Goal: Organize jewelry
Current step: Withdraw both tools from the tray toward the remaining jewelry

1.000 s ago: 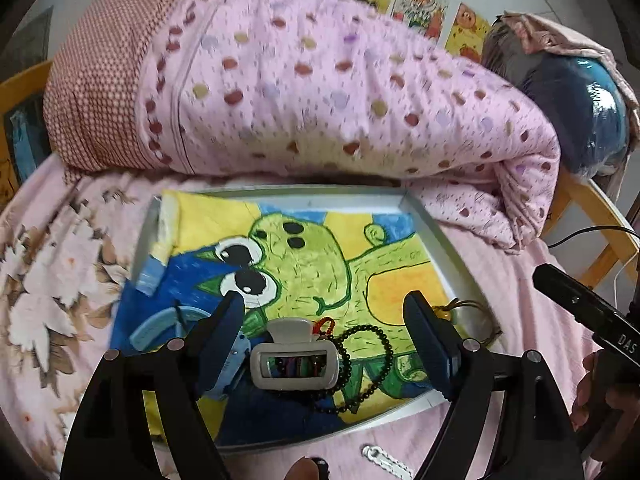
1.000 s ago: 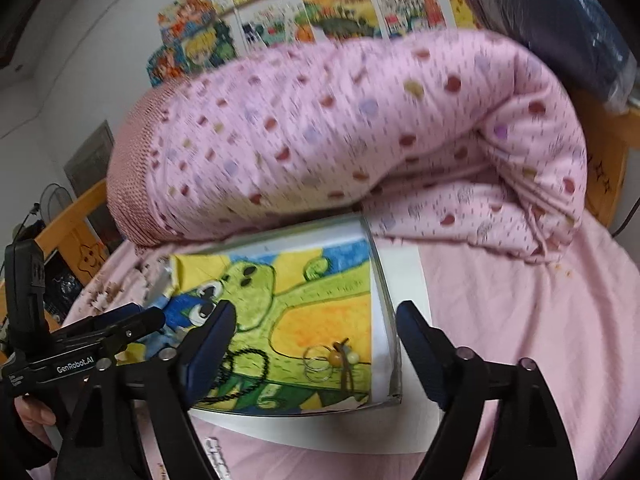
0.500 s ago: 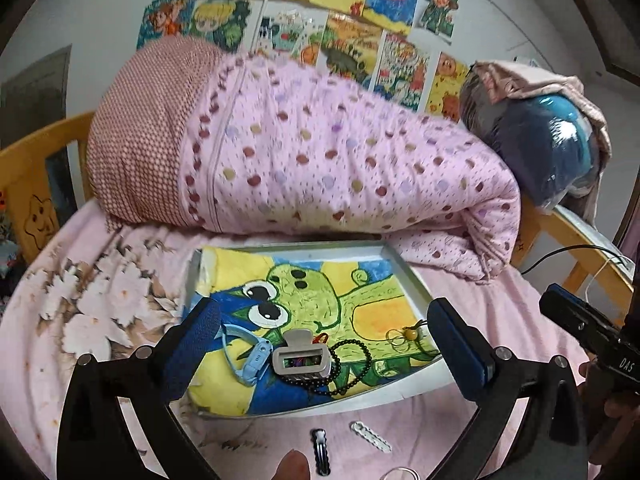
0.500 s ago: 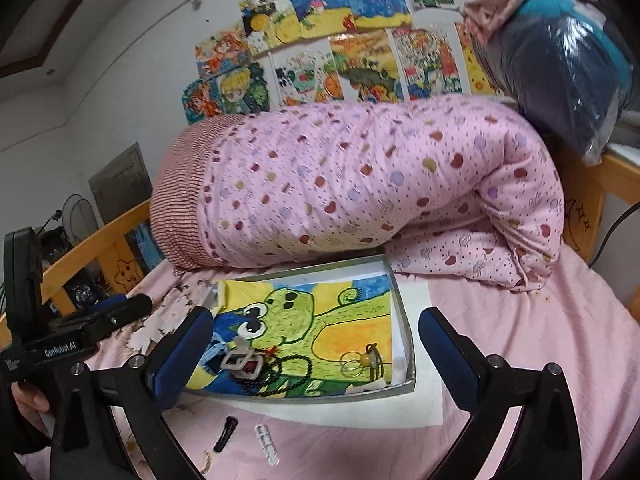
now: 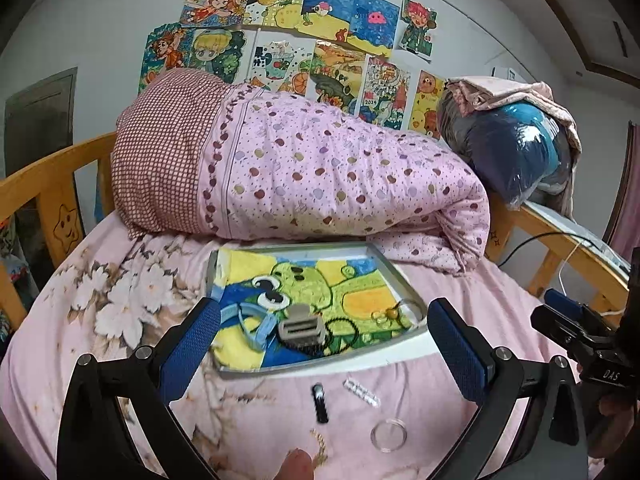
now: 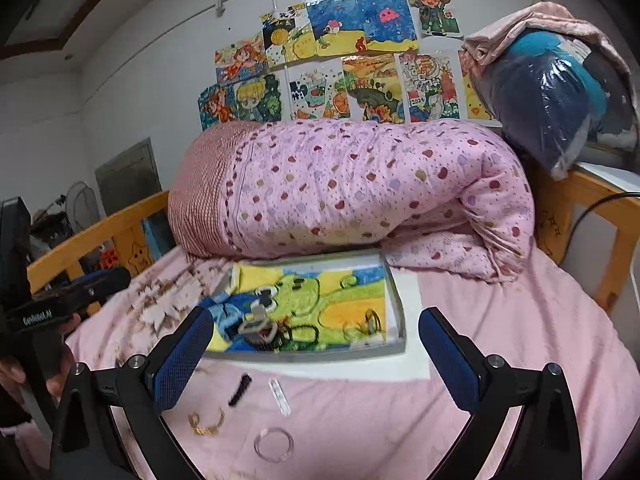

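Both tools, left tool (image 5: 324,344) and right tool (image 6: 312,344), have fingers wide apart, holding nothing. The black hair clip (image 5: 319,402) lies on the bed (image 5: 420,408), its long axis pointing toward 12 o'clock, at the tray (image 5: 304,370).

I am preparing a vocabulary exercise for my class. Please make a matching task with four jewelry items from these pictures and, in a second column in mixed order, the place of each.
Things:
1. black bead bracelet
2. clear ring
3. black hair clip
4. gold chain

Places:
A. on the pink sheet just in front of the tray's near rim, left of the white clip
B. inside the tray, on the frog towel
C. on the sheet, nearest the cameras, right of the gold piece
D. on the sheet, seen only in the right wrist view, left of the transparent hoop

Pairs: 1-B, 2-C, 3-A, 4-D
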A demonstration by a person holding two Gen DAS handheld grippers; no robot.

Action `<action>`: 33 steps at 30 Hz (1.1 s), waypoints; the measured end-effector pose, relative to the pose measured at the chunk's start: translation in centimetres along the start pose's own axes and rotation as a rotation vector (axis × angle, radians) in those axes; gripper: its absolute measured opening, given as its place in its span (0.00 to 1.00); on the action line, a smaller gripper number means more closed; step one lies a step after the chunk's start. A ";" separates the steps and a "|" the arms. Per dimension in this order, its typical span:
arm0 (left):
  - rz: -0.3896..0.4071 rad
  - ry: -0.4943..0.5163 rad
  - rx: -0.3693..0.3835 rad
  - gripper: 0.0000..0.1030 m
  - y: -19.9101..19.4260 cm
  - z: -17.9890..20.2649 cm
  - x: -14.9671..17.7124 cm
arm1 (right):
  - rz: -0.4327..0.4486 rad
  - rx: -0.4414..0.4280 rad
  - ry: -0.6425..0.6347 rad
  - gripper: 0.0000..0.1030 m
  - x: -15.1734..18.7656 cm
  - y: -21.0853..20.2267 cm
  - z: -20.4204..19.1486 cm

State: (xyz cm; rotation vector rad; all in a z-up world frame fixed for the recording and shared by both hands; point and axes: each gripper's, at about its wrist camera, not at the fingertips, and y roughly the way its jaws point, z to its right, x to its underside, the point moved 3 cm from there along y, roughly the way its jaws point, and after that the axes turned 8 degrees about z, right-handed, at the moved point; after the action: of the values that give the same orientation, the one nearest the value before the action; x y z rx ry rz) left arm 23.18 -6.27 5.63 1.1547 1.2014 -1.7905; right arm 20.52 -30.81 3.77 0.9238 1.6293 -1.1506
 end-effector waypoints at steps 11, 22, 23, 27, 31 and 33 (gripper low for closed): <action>-0.091 0.033 -0.035 0.98 -2.0 -1.2 5.7 | -0.118 -0.011 -0.044 1.00 5.1 -0.8 -1.0; -0.176 0.037 -0.076 0.98 -2.9 -2.6 10.1 | -0.218 -0.025 -0.067 1.00 9.4 -0.9 -2.2; -0.182 0.035 -0.080 0.98 -3.0 -2.7 10.4 | -0.221 -0.026 -0.067 1.00 9.5 -0.9 -2.3; -0.196 0.034 -0.090 0.98 -3.2 -3.1 11.1 | -0.233 -0.031 -0.065 1.00 9.9 -0.9 -2.7; -0.216 0.040 -0.103 0.98 -3.4 -3.4 11.9 | -0.251 -0.034 -0.067 1.00 10.3 -0.8 -2.9; -0.233 0.042 -0.106 0.98 -3.3 -3.6 12.3 | -0.265 -0.039 -0.072 1.00 10.7 -0.7 -3.1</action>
State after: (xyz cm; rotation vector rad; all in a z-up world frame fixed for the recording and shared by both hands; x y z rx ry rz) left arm 16.70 -2.53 -5.29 1.0312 1.4888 -1.8530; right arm 15.85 -27.30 -5.69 0.6468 1.7453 -1.3105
